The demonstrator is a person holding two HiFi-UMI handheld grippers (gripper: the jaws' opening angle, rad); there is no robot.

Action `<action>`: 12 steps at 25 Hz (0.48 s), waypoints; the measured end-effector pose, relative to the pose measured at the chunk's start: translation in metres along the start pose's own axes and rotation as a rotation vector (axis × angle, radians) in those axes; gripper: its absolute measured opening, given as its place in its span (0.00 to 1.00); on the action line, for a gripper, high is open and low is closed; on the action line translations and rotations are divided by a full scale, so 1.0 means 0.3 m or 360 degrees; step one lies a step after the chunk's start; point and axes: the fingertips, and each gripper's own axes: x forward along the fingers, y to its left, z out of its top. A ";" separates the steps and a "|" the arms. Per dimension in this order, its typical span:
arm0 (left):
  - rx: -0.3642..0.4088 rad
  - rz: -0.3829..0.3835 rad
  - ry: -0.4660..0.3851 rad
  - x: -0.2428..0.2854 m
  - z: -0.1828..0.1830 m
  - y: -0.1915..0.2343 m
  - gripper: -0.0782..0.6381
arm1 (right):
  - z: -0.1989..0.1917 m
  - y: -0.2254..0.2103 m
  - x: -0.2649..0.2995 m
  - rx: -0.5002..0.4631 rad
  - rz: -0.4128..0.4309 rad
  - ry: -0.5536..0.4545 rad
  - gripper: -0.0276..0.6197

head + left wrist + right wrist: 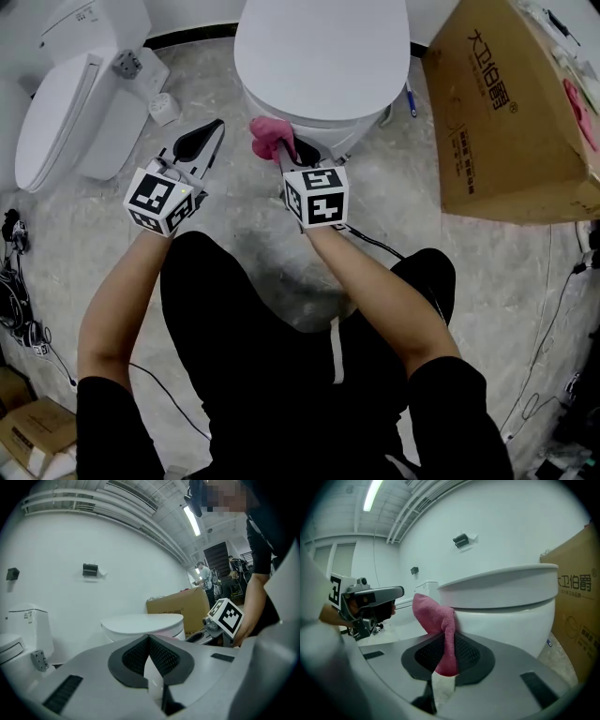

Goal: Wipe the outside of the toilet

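Note:
A white toilet with its lid down stands at the top middle of the head view. My right gripper is shut on a pink cloth and presses it against the left front of the bowl. In the right gripper view the pink cloth hangs pinched between the jaws. My left gripper hovers to the left of the bowl, jaws shut with nothing between them. In the left gripper view the toilet lies ahead.
A second white toilet stands at the upper left. A large cardboard box sits close on the right of the bowl. Cables lie along the left floor edge. The person's knees are just below the grippers.

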 end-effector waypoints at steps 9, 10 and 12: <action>0.0009 -0.0068 -0.0029 0.077 0.029 -0.059 0.13 | -0.043 -0.196 -0.133 -0.0005 -0.0016 0.0116 0.15; 0.0023 -0.0080 -0.0022 0.080 0.027 -0.066 0.13 | -0.038 -0.213 -0.141 -0.0024 -0.0007 0.0129 0.15; 0.0038 -0.0095 -0.0008 0.082 0.022 -0.076 0.13 | -0.033 -0.251 -0.158 -0.0012 -0.0008 0.0140 0.15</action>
